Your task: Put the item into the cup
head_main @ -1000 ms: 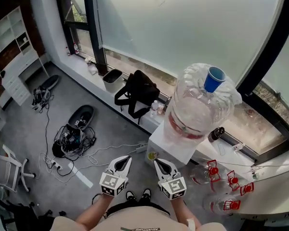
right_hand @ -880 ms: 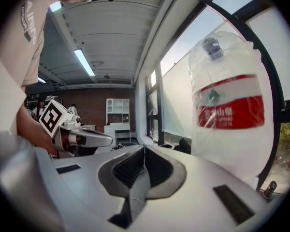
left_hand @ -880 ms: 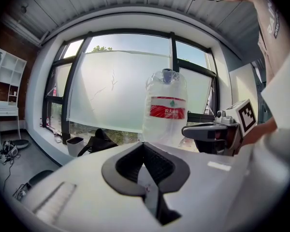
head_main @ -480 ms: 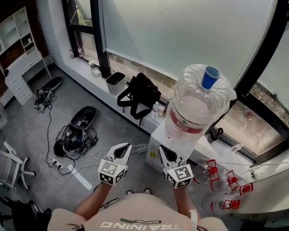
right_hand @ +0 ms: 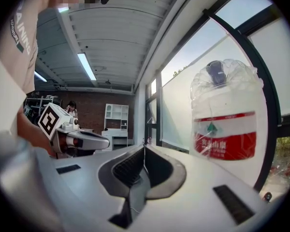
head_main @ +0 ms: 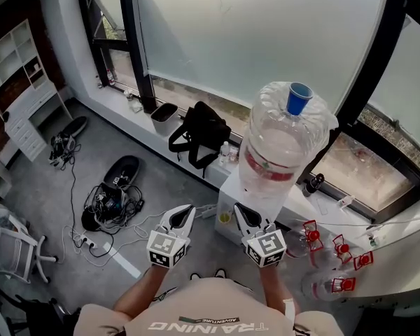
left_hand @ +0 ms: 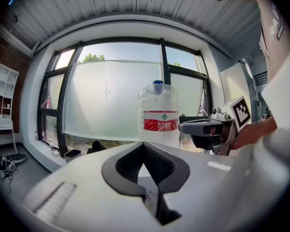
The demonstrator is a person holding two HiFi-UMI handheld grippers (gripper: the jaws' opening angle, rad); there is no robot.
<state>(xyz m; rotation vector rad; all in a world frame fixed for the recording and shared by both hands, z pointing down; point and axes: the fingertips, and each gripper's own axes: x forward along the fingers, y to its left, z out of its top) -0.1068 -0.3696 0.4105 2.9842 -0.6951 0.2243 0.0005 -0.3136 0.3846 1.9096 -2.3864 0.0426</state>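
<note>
Our left gripper [head_main: 185, 211] and right gripper [head_main: 240, 211] have fingers [left_hand: 130, 161] clenched on nothing, and the cup [head_main: 299, 98] at 1 o'clock on the jug [head_main: 278, 156] seems to us light and tippable, best taken by its rim.

The person's shirt [head_main: 196, 325] bears "TRAINING" in large pale letters, upside down in the head view, with a small patch beside it reading "ADVENTURE". The water jug [head_main: 283, 152] has a red label [right_hand: 225, 137] with white Chinese characters too unclear to read. Square black-and-white code markers sit on the left gripper [head_main: 187, 210] and right gripper [head_main: 240, 210].
</note>
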